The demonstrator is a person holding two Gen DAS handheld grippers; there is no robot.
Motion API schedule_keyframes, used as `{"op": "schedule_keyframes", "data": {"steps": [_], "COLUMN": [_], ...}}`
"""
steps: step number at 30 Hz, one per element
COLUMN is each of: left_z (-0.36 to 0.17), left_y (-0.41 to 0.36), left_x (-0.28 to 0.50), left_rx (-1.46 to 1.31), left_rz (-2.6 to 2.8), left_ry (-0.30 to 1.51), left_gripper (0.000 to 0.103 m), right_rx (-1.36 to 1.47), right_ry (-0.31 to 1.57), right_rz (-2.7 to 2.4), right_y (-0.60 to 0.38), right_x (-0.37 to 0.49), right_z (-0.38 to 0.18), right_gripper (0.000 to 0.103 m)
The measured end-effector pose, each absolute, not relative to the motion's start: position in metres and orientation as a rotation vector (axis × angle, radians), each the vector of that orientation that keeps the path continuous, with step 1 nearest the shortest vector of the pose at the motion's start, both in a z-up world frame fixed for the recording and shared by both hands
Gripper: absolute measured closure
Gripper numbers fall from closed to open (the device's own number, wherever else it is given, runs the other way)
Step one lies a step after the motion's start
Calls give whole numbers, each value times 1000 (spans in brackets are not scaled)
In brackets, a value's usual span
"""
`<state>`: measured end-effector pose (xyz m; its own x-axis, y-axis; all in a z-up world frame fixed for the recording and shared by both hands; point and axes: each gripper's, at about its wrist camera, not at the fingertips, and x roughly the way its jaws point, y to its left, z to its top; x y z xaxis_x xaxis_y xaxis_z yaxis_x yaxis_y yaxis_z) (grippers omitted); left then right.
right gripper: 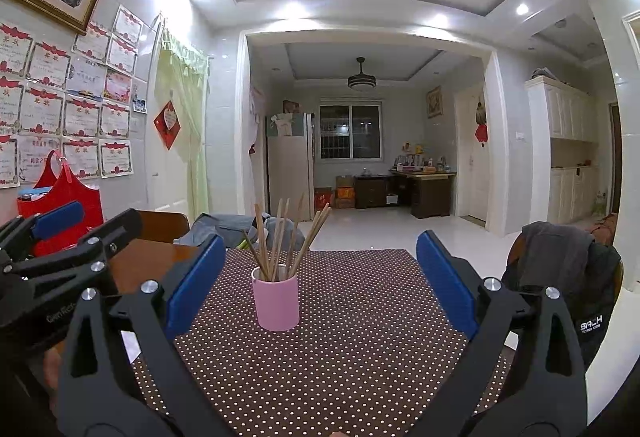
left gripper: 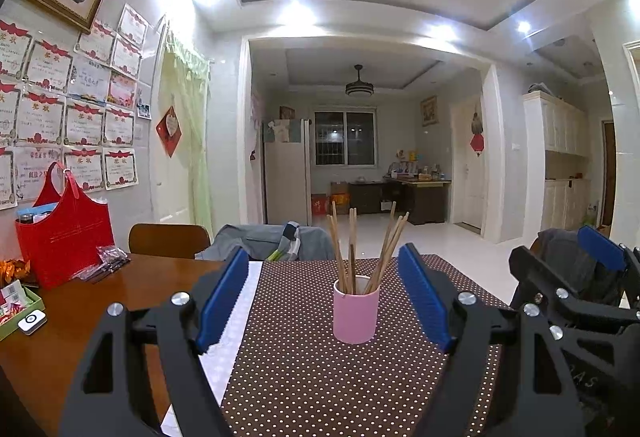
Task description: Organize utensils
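Observation:
A pink cup (left gripper: pixel 356 311) stands upright on the brown dotted cloth (left gripper: pixel 304 377) and holds several wooden chopsticks (left gripper: pixel 352 253) fanned out. My left gripper (left gripper: pixel 324 297) is open and empty, with the cup ahead between its blue pads. In the right wrist view the pink cup (right gripper: pixel 277 303) with the chopsticks (right gripper: pixel 280 237) stands left of centre on the cloth (right gripper: pixel 340 357). My right gripper (right gripper: pixel 320 283) is open and empty, held back from the cup. Each gripper shows at the other view's edge.
A red bag (left gripper: pixel 64 233) stands at the wall on the wooden table (left gripper: pixel 80 317), beside small packets (left gripper: pixel 104 263) and a green tray (left gripper: pixel 20 311). Chairs draped with clothes stand at the far side (left gripper: pixel 272 243) and the right (right gripper: pixel 560 269).

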<state>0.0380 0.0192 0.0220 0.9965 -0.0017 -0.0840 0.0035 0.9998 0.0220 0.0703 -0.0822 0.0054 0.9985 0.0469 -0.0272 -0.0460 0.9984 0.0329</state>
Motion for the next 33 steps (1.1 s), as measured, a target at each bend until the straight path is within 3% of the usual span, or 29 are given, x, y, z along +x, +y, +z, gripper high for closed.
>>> {"op": "schedule_keyframes", "data": {"steps": [33], "left_z": [27], "left_y": [12], "left_x": [41], "left_rx": [35], "left_rz": [-13], "left_ry": [80], "left_gripper": [27], "right_rx": [46], "right_ry": [35], "right_rz": [32], "right_y": [-84], "right_x": [74], "right_z": [3], "right_gripper": [9]}}
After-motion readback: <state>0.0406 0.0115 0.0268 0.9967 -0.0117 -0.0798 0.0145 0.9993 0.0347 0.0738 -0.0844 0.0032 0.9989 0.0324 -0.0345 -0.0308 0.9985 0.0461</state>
